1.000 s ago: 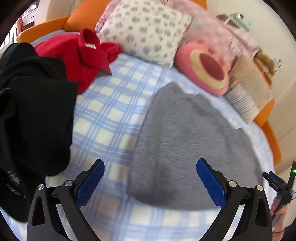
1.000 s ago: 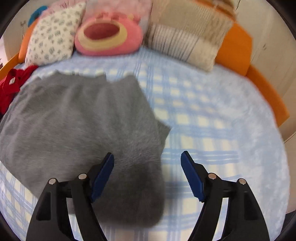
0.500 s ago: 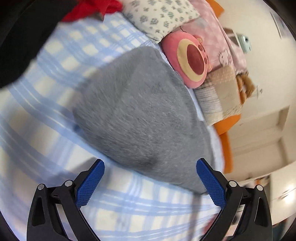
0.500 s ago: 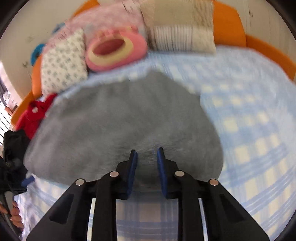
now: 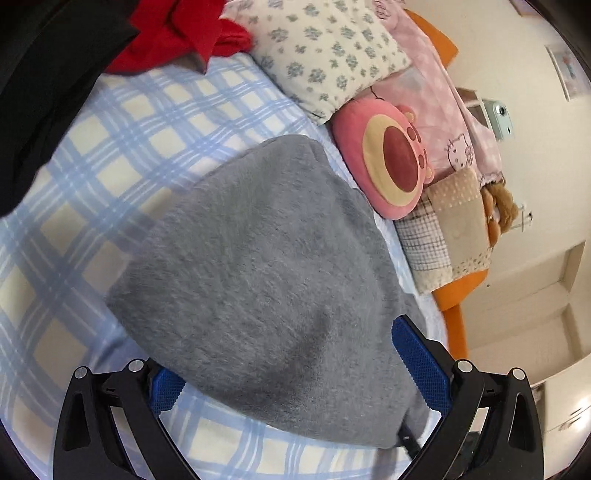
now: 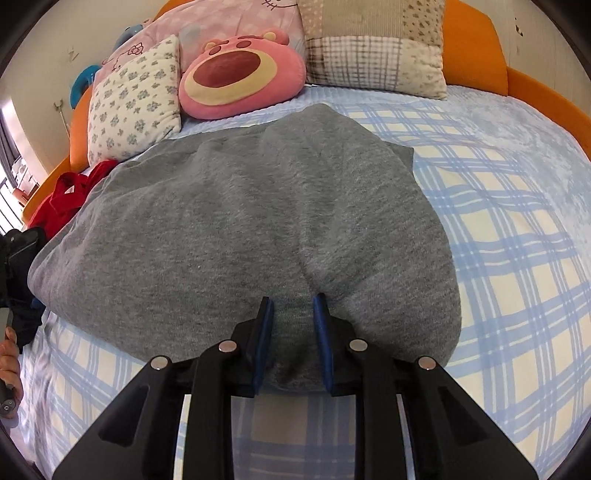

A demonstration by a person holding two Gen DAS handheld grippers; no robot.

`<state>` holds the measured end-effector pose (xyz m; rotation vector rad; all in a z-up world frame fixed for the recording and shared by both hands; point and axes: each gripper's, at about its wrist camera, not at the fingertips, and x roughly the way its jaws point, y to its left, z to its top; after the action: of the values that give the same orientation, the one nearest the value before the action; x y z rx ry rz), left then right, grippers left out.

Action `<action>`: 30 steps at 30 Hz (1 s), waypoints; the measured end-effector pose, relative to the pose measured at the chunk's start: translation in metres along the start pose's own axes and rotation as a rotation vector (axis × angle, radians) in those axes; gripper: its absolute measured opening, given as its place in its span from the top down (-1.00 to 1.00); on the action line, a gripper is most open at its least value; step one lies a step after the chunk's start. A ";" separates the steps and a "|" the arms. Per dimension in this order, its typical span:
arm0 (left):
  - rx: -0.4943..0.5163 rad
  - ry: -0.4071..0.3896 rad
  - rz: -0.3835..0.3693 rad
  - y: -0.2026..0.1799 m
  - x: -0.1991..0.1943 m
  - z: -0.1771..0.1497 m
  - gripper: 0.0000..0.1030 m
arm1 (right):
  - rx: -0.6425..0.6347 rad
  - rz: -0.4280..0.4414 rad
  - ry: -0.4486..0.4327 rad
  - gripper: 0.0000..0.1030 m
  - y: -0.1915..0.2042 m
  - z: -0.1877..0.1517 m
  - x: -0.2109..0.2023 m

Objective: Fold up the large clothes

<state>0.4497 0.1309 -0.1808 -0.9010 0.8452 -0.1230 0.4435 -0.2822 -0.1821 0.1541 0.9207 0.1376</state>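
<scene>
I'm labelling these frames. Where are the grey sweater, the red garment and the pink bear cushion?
grey sweater (image 6: pixel 229 206): right wrist view, middle of the cloth.
red garment (image 5: pixel 173 33): left wrist view, its bunched body.
pink bear cushion (image 6: pixel 236 74): right wrist view, the muzzle.

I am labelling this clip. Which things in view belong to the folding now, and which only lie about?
In use:
grey garment
right gripper, shut on its near edge
left gripper, open around it

Lying about:
red garment
pink plush cushion
floral pillow
checked bedsheet
</scene>
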 end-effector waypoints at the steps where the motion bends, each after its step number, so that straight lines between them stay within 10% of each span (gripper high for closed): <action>1: 0.022 -0.011 0.019 -0.001 -0.001 -0.003 -0.75 | 0.001 0.002 0.001 0.56 0.000 0.000 0.000; 4: 0.060 0.002 0.058 0.001 0.002 -0.007 -0.10 | 0.018 0.023 0.021 0.53 -0.002 0.002 -0.001; 10: 0.076 0.028 0.059 0.010 0.000 0.002 0.15 | 0.039 0.099 -0.005 0.40 0.018 0.027 -0.036; 13: 0.121 0.023 0.096 0.000 0.001 0.001 0.16 | -0.008 0.163 -0.056 -0.35 0.060 0.028 -0.045; 16: 0.090 0.034 0.092 0.003 0.001 0.001 0.16 | -0.025 0.215 -0.070 -0.27 0.089 0.023 -0.040; 18: 0.083 0.047 0.089 0.005 0.003 0.002 0.17 | -0.011 0.225 -0.067 0.38 0.104 0.016 -0.029; 21: 0.106 0.061 0.099 0.004 0.004 0.002 0.17 | 0.011 0.190 -0.047 0.66 0.114 -0.003 -0.008; 30: 0.122 0.093 0.083 -0.019 0.001 0.010 0.39 | -0.011 0.157 -0.032 0.72 0.115 -0.034 0.023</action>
<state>0.4617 0.1244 -0.1642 -0.7491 0.9504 -0.1440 0.4242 -0.1624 -0.1983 0.2183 0.8751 0.2850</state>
